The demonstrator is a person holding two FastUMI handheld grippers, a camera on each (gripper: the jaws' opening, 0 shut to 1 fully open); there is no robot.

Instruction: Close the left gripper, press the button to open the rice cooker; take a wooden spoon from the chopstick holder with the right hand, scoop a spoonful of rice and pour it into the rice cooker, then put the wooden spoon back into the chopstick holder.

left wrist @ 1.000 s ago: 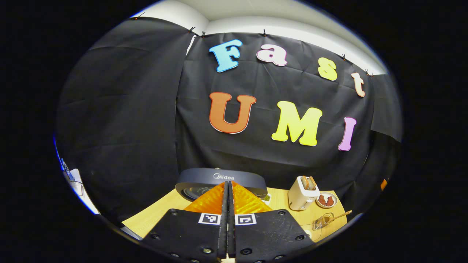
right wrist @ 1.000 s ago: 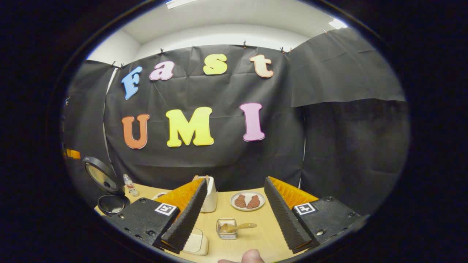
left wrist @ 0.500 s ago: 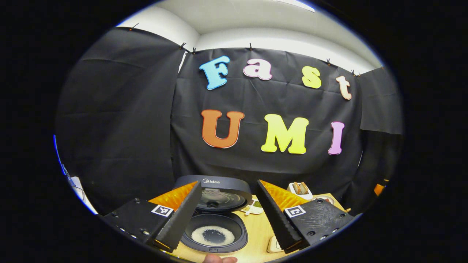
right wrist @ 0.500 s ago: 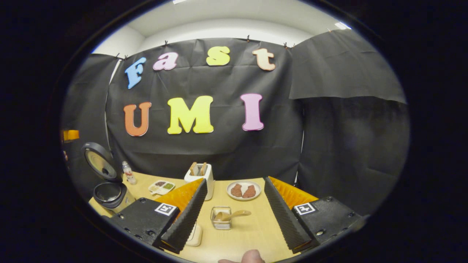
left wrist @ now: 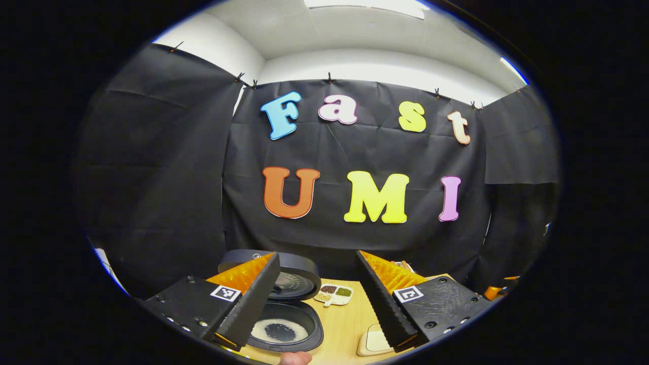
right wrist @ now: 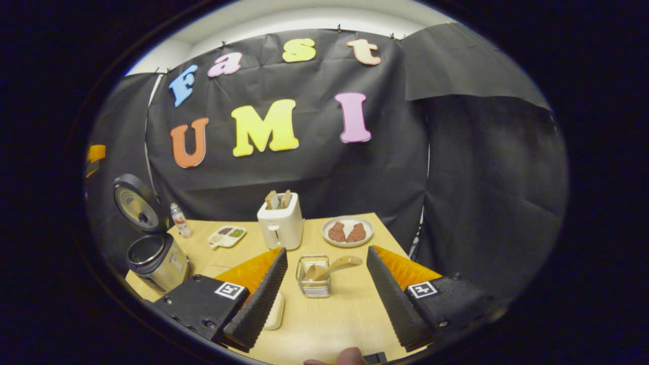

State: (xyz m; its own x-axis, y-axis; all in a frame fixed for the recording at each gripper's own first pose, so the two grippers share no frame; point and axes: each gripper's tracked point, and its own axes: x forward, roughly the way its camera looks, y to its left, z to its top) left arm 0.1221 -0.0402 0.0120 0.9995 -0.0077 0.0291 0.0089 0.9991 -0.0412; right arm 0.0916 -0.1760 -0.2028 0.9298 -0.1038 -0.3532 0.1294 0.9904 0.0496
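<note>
Left gripper (left wrist: 317, 299) fingers spread wide, released, above the open rice cooker (left wrist: 281, 329) at six o'clock, right gripper (right wrist: 324, 291) fingers released, wooden spoon (right wrist: 332, 267) leaning in chopstick holder (right wrist: 313, 284) between them, on the surface (right wrist: 324, 324).

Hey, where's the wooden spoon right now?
In the right gripper view the wooden spoon leans in the wire chopstick holder on the table, straight ahead between the open right gripper's fingers, just in front of the white toaster.
</note>
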